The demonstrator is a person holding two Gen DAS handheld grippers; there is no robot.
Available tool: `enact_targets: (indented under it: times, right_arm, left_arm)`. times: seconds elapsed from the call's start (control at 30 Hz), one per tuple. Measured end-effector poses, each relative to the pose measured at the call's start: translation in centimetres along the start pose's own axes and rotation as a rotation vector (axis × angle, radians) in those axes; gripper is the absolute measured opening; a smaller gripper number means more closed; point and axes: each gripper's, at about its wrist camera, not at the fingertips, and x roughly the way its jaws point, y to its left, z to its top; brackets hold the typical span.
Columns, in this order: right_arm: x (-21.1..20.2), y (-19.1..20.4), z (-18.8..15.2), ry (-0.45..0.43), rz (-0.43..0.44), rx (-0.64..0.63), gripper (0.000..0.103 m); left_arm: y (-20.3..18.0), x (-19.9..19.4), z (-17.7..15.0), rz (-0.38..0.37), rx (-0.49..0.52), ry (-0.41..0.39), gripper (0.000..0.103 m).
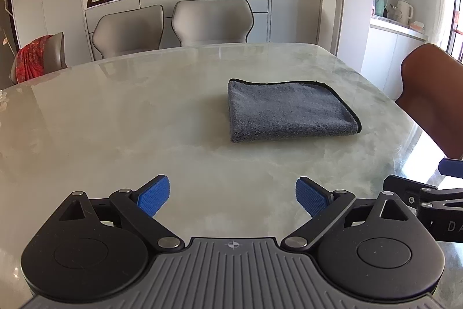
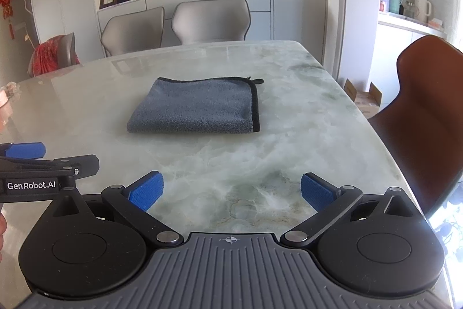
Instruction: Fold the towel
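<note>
1. towel (image 2: pixel 196 106) lies on the marble table (image 2: pixel 289 164), already folded into a thick grey rectangle, out ahead of both claws and touching neither; from the left wrist view it sits to the right of centre (image 1: pixel 289 112).
2. left gripper (image 1: pixel 233 197) has its blue pads spread wide and holds nothing; it hangs over bare table at the near edge.
3. right gripper (image 2: pixel 231 193) is likewise spread wide and empty, just beside the left one.
4. cloth looks like plush microfibre: light, soft and limp, so it should sag and slide on the glossy stone if tugged rather than lifted.
5. best hold, by my judgement, is the black-bound edge (image 2: pixel 255 109) on the right side, pinching all layers at the near and far corners so the stack does not shear apart.
</note>
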Motion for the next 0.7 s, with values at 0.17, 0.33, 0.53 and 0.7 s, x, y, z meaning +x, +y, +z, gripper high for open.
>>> enact_targets:
  times: [0.17,0.33,0.53,0.7]
  right_arm:
    - [-0.24,0.01,0.00,-0.005,0.001,0.009,0.102]
    - [-0.42,-0.05,0.11,-0.020,0.000,0.006,0.102]
    - [-0.31,-0.12,0.10,-0.019,0.008,0.008,0.102]
    - [-0.20,-0.07,0.07,-0.014,0.013,0.004,0.102]
  left_arm:
    - [-0.05,-0.15,0.08,-0.006,-0.010,0.002,0.096]
    - [-0.11,-0.20,0.04,-0.008,-0.007,0.007,0.090]
    - [-0.14,-0.41,0.15,0.002,-0.005,0.000,0.090]
    - [-0.05,-0.44,0.33,0.011,-0.009,-0.002,0.091]
